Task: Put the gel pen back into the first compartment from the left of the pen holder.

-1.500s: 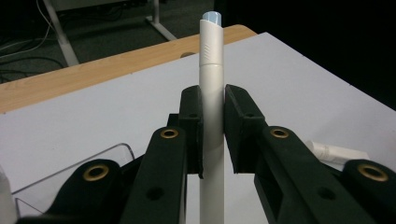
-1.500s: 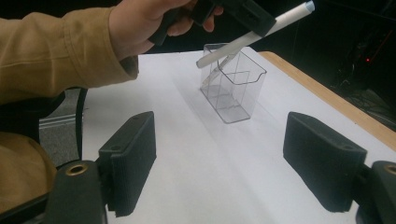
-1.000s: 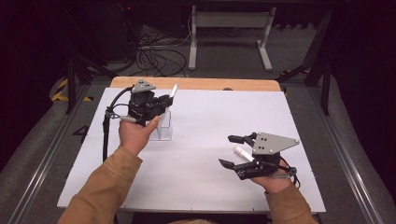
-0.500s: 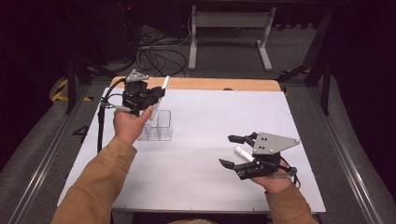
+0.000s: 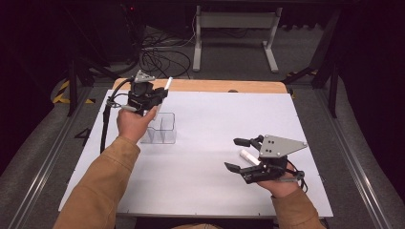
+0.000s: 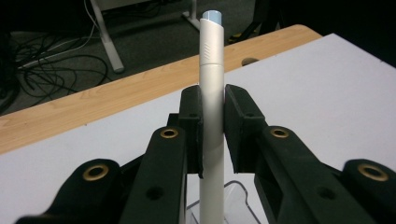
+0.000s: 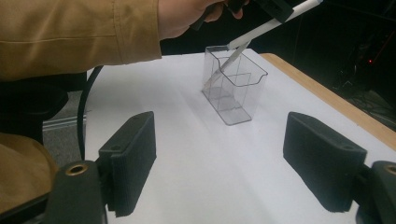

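Observation:
My left gripper is shut on a white pen and holds it tilted over a clear two-compartment holder on the white table top. In the left gripper view the pen stands pinched between both pads, above the holder's rim. In the right gripper view the pen slants down from the left gripper into the holder, its lower end inside the top. My right gripper rests low at the front right, open. Its pads are wide apart over bare table.
A short white cylinder shows by the right gripper's jaw bases; I cannot tell what it is. The table's wooden far edge lies just behind the left gripper. Cables and a desk frame are on the floor beyond.
The left gripper has drawn back and a little left with the pen, uncovering more of the holder. The right gripper has stayed put and open.

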`<state>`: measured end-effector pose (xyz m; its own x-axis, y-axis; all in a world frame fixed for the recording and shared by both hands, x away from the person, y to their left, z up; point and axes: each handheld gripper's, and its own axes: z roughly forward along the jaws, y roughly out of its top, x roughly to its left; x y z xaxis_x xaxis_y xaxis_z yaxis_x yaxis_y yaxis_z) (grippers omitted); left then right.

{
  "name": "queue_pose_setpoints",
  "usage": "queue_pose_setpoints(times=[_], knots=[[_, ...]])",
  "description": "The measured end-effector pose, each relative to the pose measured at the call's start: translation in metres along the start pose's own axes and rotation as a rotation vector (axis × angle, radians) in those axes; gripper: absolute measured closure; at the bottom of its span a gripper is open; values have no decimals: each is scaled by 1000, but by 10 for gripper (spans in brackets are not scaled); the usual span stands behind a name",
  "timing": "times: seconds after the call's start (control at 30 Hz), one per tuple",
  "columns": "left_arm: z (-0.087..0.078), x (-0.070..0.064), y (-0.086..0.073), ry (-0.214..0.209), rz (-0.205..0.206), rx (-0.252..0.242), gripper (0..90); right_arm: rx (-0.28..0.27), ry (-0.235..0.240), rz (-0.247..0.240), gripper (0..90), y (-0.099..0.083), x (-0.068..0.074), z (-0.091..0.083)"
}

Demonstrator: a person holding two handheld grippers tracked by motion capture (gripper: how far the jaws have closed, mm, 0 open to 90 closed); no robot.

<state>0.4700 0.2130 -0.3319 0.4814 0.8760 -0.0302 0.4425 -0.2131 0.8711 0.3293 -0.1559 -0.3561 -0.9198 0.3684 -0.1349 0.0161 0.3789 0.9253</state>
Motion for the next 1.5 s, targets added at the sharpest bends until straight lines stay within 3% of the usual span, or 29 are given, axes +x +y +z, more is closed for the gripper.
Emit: queue_pose_setpoints(times=[0.4, 0.87, 1.0, 1.13, 1.27, 1.5], knots=[[8, 8, -21, -5, -1, 16, 778, -1, 1, -3, 262, 1, 1, 0], [13, 11, -28, 3, -6, 52, 777, -2, 2, -4, 262, 1, 1, 0], [15, 11, -29, -27, 2, 72, 765, -1, 1, -6, 262, 1, 1, -1], [6, 12, -30, -45, 17, 35, 558, -1, 1, -4, 262, 1, 1, -1], [-12, 8, -29, -65, 36, -18, 409, -3, -3, -4, 262, 2, -2, -1], [-45, -6, -36, -110, 70, -96, 269, 2, -12, -8, 260, 3, -6, -2]])
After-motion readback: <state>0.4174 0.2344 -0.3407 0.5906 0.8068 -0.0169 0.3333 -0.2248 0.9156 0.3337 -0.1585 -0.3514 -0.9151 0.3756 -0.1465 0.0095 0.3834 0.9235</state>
